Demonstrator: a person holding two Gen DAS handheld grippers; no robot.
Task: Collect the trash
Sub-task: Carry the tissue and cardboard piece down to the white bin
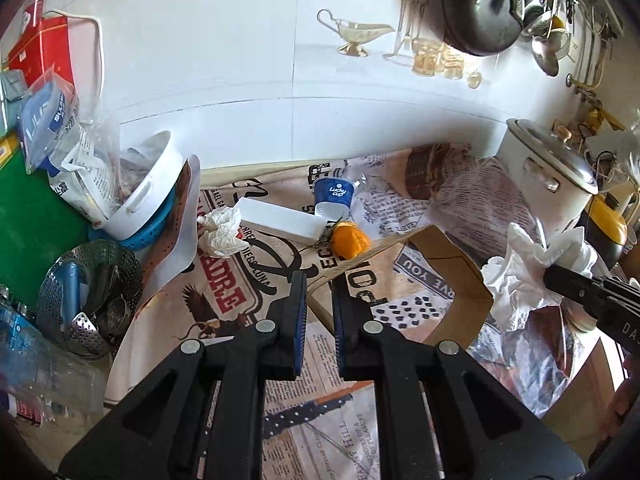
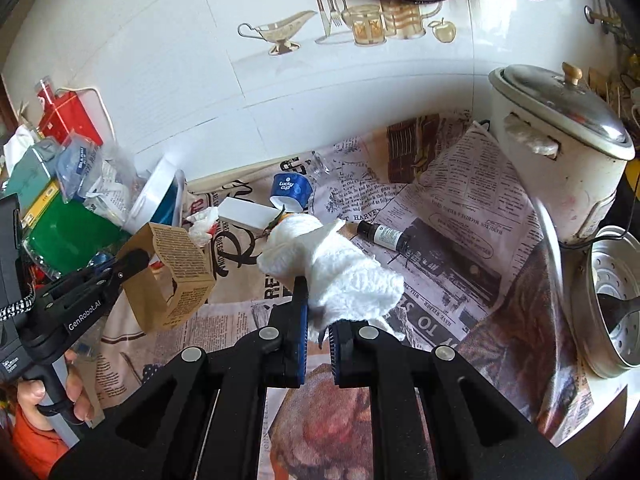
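Left gripper [image 1: 320,280] and right gripper [image 2: 318,312] both clamp closed, raised.

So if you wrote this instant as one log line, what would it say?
left gripper: shut on paper bag rim | right gripper: shut on white tissue beside bag | left on table: crumpled tissue, orange peel

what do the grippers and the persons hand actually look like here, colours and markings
Both grippers, left gripper and right gripper, are matte black plastic with triangular cut-outs, silver round pivot pins and blue ribbed pads. The left one's side carries white "GenRobot.AI" lettering and a black-and-white braided cord. A bare hand grips its handle, beside orange clothing.
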